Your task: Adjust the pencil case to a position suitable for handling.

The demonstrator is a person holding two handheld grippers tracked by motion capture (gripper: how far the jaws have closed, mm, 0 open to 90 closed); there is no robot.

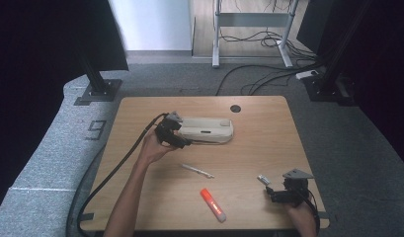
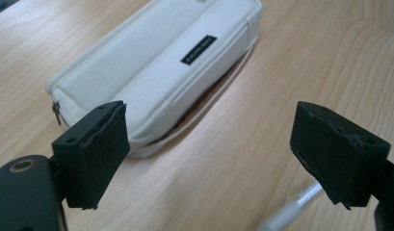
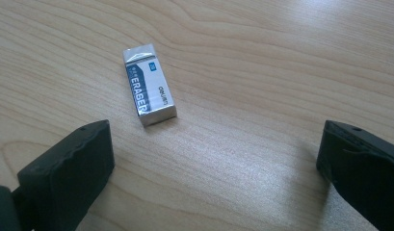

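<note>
Pencil case (image 2: 156,67), cream fabric, lies flat on the wooden table (image 1: 268,133) right in front of the left gripper (image 1: 179,138), its near zipper end just beyond that tool's left jaw. Jaws spread wide there, nothing between them. It looks soft and light, so it should give under a pinch; a grip across the narrow end or along the seamed edge seems the safest place, since the broad flat face offers little to bite on. There is a dark slit along its near side, possibly an open zip, hard to be sure from here.

Next down in size, the orange marker (image 1: 212,204) sits between the two tools, nearer the person's edge. A slim pen (image 1: 196,171) lies just past the left gripper's right jaw.

Smallest of all, the eraser (image 3: 149,84), in a printed sleeve, rests a little ahead of the right gripper (image 1: 277,193), toward its left jaw. That one gapes wide too, empty.
</note>
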